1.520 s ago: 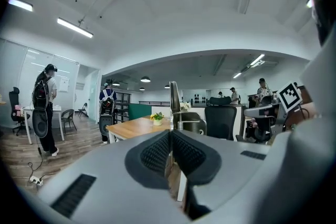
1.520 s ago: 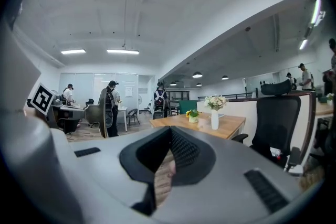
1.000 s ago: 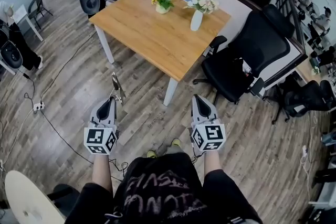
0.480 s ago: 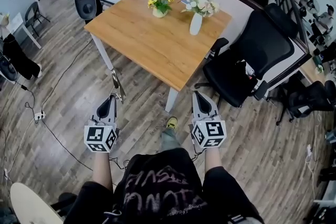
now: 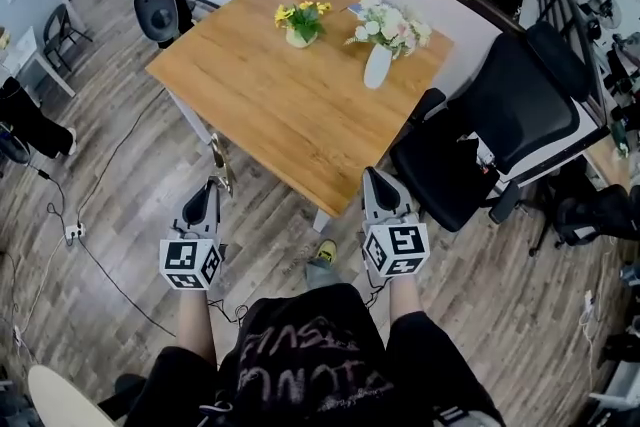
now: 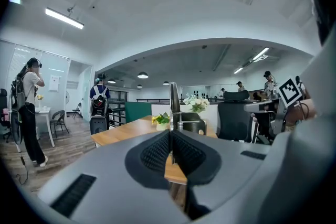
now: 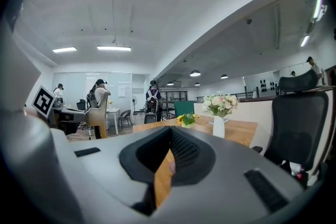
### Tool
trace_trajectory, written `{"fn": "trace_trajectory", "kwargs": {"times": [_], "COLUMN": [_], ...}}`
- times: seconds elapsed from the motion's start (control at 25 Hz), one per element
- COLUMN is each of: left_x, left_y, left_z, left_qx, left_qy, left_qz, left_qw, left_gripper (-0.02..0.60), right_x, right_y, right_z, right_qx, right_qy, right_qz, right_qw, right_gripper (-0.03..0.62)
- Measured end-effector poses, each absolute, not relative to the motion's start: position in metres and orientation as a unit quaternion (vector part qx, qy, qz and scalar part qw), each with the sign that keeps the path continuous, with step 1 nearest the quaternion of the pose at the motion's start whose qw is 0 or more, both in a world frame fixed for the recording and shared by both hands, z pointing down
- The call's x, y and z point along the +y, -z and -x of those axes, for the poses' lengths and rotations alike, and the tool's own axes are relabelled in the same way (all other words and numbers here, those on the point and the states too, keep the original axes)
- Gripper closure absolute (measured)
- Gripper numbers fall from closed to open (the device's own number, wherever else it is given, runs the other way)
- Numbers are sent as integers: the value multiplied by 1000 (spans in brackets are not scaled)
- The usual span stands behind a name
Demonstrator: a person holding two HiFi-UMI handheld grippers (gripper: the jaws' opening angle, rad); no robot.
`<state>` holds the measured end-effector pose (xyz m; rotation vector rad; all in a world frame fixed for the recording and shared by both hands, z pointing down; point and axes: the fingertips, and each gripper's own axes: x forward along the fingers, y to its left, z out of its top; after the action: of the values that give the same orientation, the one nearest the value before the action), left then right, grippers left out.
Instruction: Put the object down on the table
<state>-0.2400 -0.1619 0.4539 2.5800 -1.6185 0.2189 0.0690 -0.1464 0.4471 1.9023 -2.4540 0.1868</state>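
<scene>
My left gripper (image 5: pixel 212 183) is shut on a thin metal tool (image 5: pixel 221 163) that sticks up past its fingertips, over the wooden floor just short of the table's near corner. In the left gripper view the tool (image 6: pixel 174 99) stands upright, pinched between the dark pads. The wooden table (image 5: pixel 290 95) lies ahead of both grippers. My right gripper (image 5: pixel 375 177) is level with the left one, near the table's front edge; its jaws meet at the tips with nothing between them.
On the table's far side stand a white vase of flowers (image 5: pixel 378 65) and a small pot of yellow flowers (image 5: pixel 298 27). A black office chair (image 5: pixel 480 145) stands close on the right. A speaker (image 5: pixel 152 10) and floor cables (image 5: pixel 70 205) are to the left.
The table has come nearer and now reaches almost to the grippers' tips. Both grippers keep their place before me, the left still shut on the metal tool.
</scene>
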Motion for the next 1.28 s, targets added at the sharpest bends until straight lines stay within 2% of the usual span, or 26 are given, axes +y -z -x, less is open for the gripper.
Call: {"fn": "trace_trajectory", "kwargs": {"times": [0.6,1.28], "left_x": [-302,-329], "left_y": [-463,-475], "left_z": [155,133], "left_qx": [-540,-529], "left_qy": [-107,-130], "left_qz": [-834,-838], "left_qw": [40,29], "left_gripper": [563,563], "right_x": [-299,-328], "right_y": [-465,-471], "right_z": [-125,-142], "right_qx": [-814,-814], "right_qy": [-88,-87], "right_qz": [-574,-574], "right_qw": [28,19], "right_gripper": [589,589]}}
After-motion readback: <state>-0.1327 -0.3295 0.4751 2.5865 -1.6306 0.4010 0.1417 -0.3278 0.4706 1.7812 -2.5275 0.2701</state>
